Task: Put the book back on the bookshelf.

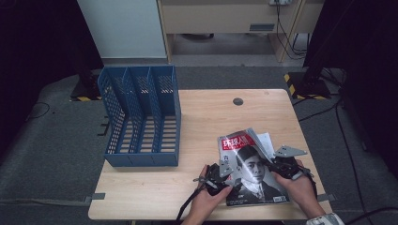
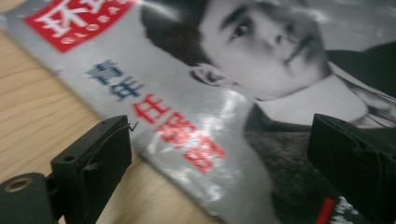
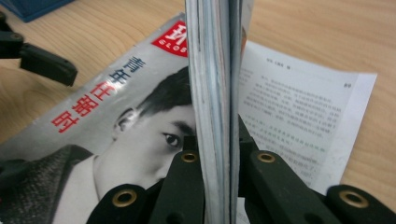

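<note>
A magazine (image 1: 251,171) with a grey portrait cover and a red title block lies on the wooden table (image 1: 206,117) near its front right. My right gripper (image 1: 278,165) is shut on the magazine's right edge, which stands up as a thin stack of pages (image 3: 215,93) pinched between the jaws of that gripper (image 3: 217,151). My left gripper (image 1: 224,174) hovers at the magazine's left edge. In the left gripper view it (image 2: 219,135) is open, its jaws wide apart above the cover (image 2: 210,102) and touching nothing. The left gripper (image 3: 46,63) also appears far left in the right gripper view.
A blue three-slot file rack (image 1: 141,117) stands at the table's left side, open toward the front. A white printed sheet (image 3: 303,107) lies under the magazine's right part. A dark round hole (image 1: 238,101) sits near the table's far edge.
</note>
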A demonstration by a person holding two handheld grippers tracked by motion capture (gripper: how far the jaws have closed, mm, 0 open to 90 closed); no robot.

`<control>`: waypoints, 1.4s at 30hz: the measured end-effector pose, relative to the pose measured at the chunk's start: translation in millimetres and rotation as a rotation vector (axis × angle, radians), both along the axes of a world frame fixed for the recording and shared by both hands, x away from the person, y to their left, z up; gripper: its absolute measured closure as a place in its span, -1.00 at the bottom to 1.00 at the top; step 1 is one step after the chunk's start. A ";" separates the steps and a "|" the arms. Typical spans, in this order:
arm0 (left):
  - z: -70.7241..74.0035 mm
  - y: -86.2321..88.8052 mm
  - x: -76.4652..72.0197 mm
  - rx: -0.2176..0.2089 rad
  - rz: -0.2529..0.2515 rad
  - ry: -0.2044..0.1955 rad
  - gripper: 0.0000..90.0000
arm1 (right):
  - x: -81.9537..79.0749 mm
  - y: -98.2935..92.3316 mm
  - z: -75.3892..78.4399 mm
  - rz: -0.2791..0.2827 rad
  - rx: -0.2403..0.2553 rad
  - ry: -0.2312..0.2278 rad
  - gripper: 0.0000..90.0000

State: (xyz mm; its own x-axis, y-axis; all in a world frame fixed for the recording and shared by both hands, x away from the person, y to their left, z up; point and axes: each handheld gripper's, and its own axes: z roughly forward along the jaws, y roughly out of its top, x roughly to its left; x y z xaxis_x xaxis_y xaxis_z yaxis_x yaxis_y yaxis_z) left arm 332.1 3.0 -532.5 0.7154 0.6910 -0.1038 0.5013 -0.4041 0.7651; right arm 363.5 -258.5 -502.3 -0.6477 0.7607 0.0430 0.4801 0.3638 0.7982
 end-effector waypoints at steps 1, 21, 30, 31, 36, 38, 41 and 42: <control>0.0 0.0 0.0 0.000 0.000 0.000 -0.87 | -1.3 0.9 1.6 0.002 0.006 -0.009 0.95; -3.4 6.8 9.1 -0.093 -0.021 0.102 -0.89 | -11.1 -3.6 18.2 0.067 0.229 -0.026 0.95; -0.3 9.6 8.7 -0.071 0.006 0.092 -0.50 | -5.0 2.0 -3.3 0.029 0.142 0.083 0.92; -0.3 9.6 8.7 -0.071 0.006 0.092 -0.44 | -5.0 2.0 -3.3 0.029 0.142 0.083 0.92; 0.7 13.9 10.0 -0.065 0.012 0.094 -0.25 | -4.8 6.5 -7.3 0.033 0.126 0.098 0.91; 0.9 15.6 10.5 -0.066 0.012 0.097 -0.17 | -5.0 8.0 -7.9 0.035 0.105 0.090 0.87; 0.7 17.7 10.6 -0.064 0.013 0.092 -0.01 | -3.4 8.5 -10.1 0.030 0.063 0.083 0.75; 0.6 18.1 10.6 -0.063 0.014 0.091 -0.01 | -3.4 8.5 -10.1 0.030 0.063 0.083 0.75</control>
State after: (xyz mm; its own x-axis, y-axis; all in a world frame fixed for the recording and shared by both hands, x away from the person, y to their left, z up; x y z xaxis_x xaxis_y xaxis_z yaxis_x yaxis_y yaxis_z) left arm 342.7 21.1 -532.0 0.6911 0.6911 -0.2115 0.5751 -0.3486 0.7401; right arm 360.1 -250.0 -512.4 -0.6626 0.7349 0.1445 0.5350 0.3294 0.7780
